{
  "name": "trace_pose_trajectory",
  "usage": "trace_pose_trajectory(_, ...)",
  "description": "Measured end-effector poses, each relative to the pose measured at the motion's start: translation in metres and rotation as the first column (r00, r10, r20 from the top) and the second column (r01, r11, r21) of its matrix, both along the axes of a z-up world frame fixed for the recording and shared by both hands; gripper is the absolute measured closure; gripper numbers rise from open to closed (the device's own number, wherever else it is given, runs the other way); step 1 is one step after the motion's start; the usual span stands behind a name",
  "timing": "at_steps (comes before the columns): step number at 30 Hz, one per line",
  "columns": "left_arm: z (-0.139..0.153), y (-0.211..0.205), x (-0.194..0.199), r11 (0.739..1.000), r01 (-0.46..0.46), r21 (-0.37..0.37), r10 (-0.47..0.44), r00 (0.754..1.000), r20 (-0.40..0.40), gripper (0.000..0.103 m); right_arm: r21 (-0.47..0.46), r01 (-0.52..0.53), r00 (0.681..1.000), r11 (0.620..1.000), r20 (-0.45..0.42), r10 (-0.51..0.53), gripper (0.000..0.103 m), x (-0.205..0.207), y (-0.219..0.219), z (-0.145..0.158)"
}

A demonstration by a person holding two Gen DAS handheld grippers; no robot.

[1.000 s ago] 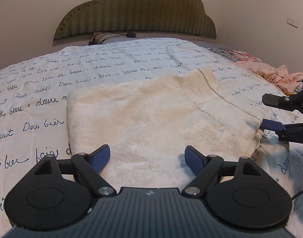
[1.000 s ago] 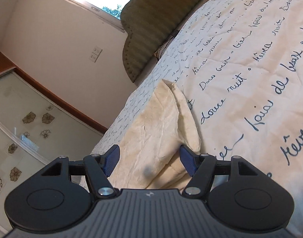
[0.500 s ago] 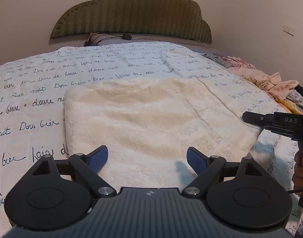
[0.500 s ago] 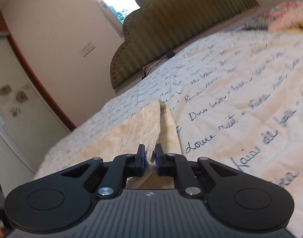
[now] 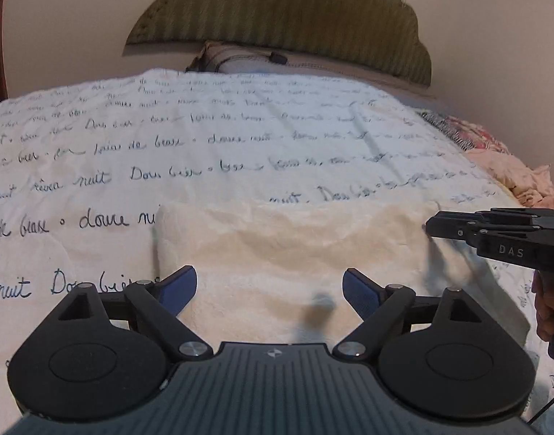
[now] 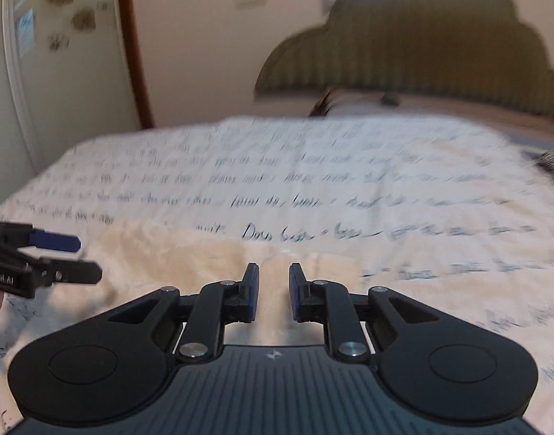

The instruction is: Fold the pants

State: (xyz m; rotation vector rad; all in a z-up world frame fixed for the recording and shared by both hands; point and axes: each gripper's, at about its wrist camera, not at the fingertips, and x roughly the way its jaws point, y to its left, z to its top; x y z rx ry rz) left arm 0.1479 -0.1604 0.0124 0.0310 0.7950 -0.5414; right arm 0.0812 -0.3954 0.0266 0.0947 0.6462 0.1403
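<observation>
Left jaws wide, right jaws narrowly parted, both empty above pants [image 5: 295, 253]

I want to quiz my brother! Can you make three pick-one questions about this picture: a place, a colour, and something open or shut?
1. Where do the pants lie? A on the quilt; B on the floor; C on a chair.
2. What colour are the pads of the left gripper? A red; B blue; C yellow.
3. The left gripper is: A shut on the pants; B open; C shut on a sock.
Answers: A, the pants lie flat on the quilt; B, both pads are blue; B, its jaws stand wide apart, empty.
</observation>
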Motion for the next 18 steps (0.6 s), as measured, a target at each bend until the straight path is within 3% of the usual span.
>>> trace_pose_trajectory(2, -0.015, -0.004, 0.01, 0.998, 0.016, 0.058, -0.015, 1.0, -0.022, 0.018, -0.028, -0.007, 0.996, 1.0, -0.093, 0.004, 0.087, 0.028, 0.001, -0.022)
trace_pose_trajectory(3, -0.015, -0.004, 0.006, 0.997, 0.021, 0.073, -0.021, 1.0, 0.002, 0.019, -0.021, -0.01, 0.995, 1.0, -0.104, 0.008, 0.087, 0.034, -0.001, -0.029)
trace_pose_trajectory(5, -0.006, 0.006, -0.007, 0.997, 0.033, 0.064, -0.038, 0.997, 0.074, 0.018, 0.022, 0.016, 0.996, 1.0, -0.088, -0.014, 0.086, 0.029, -0.004, -0.026)
trace_pose_trajectory(6, -0.001, 0.014, -0.014, 0.998, 0.031, 0.047, -0.036, 0.994, 0.099, 0.016, 0.037, 0.025, 0.998, 0.999, -0.057, -0.023, 0.079, 0.019, -0.006, -0.02)
trace_pose_trajectory(7, 0.002, 0.023, -0.019, 0.999, 0.028, 0.03, -0.031, 0.994, 0.108, 0.013, 0.056, 0.034, 0.999, 0.998, -0.026, -0.033, 0.071, 0.009, -0.01, -0.014)
trace_pose_trajectory(9, 0.003, 0.043, -0.024, 0.999, 0.026, -0.023, -0.024, 0.996, 0.084, 0.01, 0.131, 0.042, 0.999, 0.99, -0.001, -0.043, 0.013, -0.011, -0.026, -0.009)
trace_pose_trajectory(12, -0.008, 0.072, -0.019, 0.989, 0.026, -0.148, -0.039, 0.996, -0.083, 0.009, 0.255, 0.033, 0.999, 0.966, -0.03, -0.026, 0.011, -0.033, -0.055, -0.014)
trace_pose_trajectory(15, -0.029, 0.094, -0.011, 0.951, -0.008, -0.31, -0.081, 0.959, -0.273, 0.009, 0.401, 0.021, 0.994, 0.916, -0.104, 0.023, 0.011, -0.045, -0.079, -0.034)
trace_pose_trajectory(18, -0.044, 0.102, -0.006, 0.905, -0.026, -0.425, -0.143, 0.922, -0.361, 0.009, 0.521, 0.013, 0.983, 0.854, -0.163, 0.085, 0.011, -0.049, -0.093, -0.056)
